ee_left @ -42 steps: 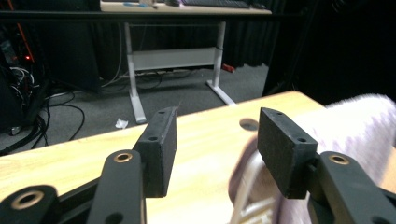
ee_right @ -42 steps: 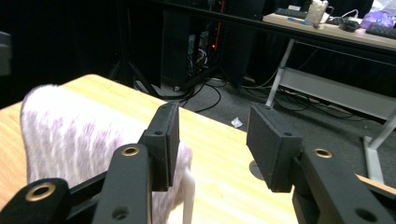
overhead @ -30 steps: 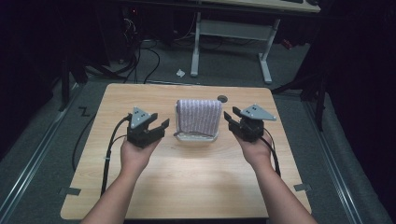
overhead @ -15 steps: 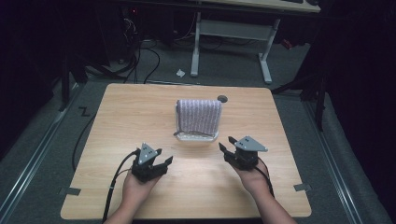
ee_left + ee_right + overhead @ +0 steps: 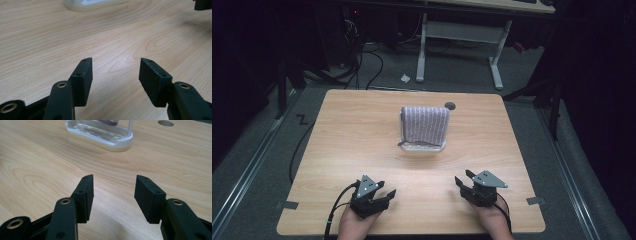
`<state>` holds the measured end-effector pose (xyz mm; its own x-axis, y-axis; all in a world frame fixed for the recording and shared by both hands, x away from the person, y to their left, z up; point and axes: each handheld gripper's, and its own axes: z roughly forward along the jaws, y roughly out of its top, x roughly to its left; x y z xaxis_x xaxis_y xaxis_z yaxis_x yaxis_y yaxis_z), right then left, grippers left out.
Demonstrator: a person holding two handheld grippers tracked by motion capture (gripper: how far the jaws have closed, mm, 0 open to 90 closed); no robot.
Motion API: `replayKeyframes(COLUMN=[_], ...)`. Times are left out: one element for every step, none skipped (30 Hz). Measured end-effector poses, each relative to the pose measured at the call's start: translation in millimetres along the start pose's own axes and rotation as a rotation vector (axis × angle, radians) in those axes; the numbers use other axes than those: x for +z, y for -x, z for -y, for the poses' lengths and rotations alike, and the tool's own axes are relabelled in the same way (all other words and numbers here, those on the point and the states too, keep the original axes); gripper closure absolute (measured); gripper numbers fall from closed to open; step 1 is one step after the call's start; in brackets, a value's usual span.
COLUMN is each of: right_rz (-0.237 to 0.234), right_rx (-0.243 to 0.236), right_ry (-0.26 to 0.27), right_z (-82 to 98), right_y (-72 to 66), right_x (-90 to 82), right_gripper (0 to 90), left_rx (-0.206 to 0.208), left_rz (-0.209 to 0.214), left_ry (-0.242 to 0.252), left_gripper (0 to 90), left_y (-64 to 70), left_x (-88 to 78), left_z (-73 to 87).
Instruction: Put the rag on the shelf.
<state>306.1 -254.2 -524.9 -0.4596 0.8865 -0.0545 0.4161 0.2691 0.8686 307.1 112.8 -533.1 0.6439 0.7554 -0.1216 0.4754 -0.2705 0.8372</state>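
Observation:
A purple-grey striped towel [image 5: 425, 125] hangs over a white rack [image 5: 424, 147] at the middle of the wooden table [image 5: 362, 130]. The rack's slotted white base [image 5: 100, 135] lies ahead in the right gripper view, and its edge [image 5: 92, 4] shows at the top of the left gripper view. My left gripper [image 5: 384, 192] rests near the table's front edge at the left, open with nothing between its jaws [image 5: 115, 75]. My right gripper [image 5: 462, 181] rests near the front edge at the right, also open and empty [image 5: 113, 191]. Both are well short of the rack.
A round cable hole [image 5: 450, 105] sits in the table behind the towel. Dark floor with cables and a desk frame [image 5: 459, 35] lies beyond the far edge. Tape marks [image 5: 286, 204] stick to the floor by the front corners.
Both grippers have drawn back from beside the towel rack toward the table's front edge, staying open. The towel and rack have not moved.

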Motion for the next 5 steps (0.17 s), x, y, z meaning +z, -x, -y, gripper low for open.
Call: replayKeyframes(right_rz=[-0.003,-0.004,-0.003,-0.001,0.001], right_rx=[-0.001,0.001,0.001,0.004,0.01], right_ry=[-0.003,-0.008,-0.011,-0.016,-0.02], right_z=[1.5,3.1,4.6,5.9,6.7], right_y=[0.9,1.6,2.6,3.6,4.3], right_x=[0.0,0.0,0.0,-0.2,-0.7], right_gripper=[50.2,50.2,50.2,50.0,49.7], left_rx=[0.001,-0.002,-0.005,-0.012,-0.012], left_rz=[-0.002,-0.006,-0.007,-0.006,-0.006], left_ry=[0.001,0.003,0.007,0.015,0.015], left_gripper=[45.0,45.0,45.0,44.8,44.3], left_y=[-1.0,-2.0,-3.2,-4.7,-4.7], left_x=[-0.1,0.1,0.3,0.7,0.7], left_z=[-0.6,-1.5,-2.6,-3.7,-3.7])
